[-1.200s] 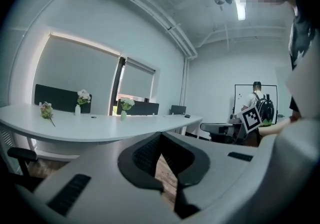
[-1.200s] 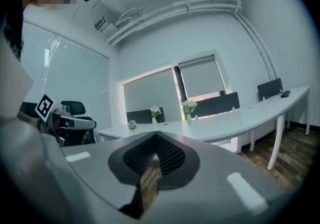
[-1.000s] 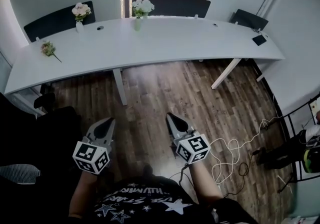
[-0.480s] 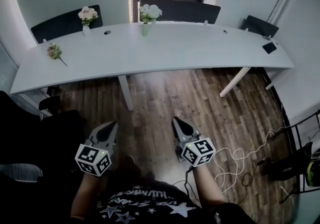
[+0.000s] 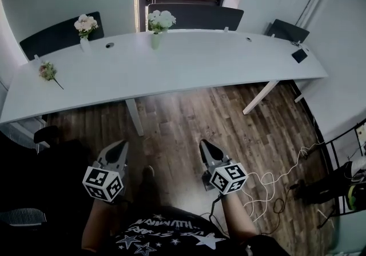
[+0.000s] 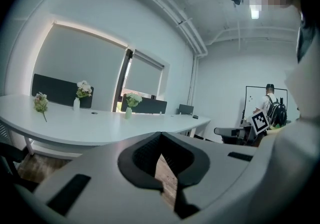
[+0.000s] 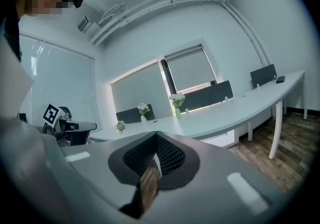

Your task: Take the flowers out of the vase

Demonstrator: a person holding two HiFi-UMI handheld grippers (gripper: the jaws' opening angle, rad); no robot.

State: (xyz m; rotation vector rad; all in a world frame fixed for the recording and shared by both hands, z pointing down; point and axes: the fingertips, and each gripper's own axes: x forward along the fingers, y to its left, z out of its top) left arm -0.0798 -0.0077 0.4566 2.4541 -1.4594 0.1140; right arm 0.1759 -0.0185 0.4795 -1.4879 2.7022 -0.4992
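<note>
Far across the floor, on the long white table (image 5: 189, 63), stand two vases. One holds pink flowers (image 5: 85, 23), the other white flowers (image 5: 161, 20). A loose flower bunch (image 5: 47, 71) lies on the table's left end. My left gripper (image 5: 118, 148) and right gripper (image 5: 205, 147) hang low over the wooden floor, close to the person's body. Both are shut and hold nothing. In the left gripper view the pink flowers (image 6: 83, 88), white flowers (image 6: 132, 99) and loose bunch (image 6: 40, 102) show beyond the closed jaws. The right gripper view shows the white flowers (image 7: 176, 100) too.
Dark chairs (image 5: 191, 16) line the table's far side. A small black object (image 5: 298, 55) lies on its right end. White cables (image 5: 273, 178) trail over the floor at right, near a rack (image 5: 350, 152). A black seat (image 5: 34, 158) is at my left. A person (image 6: 269, 107) stands far off.
The whole scene has shifted in the head view as the person moves over the floor. Both grippers stay shut and low, drifting a little.
</note>
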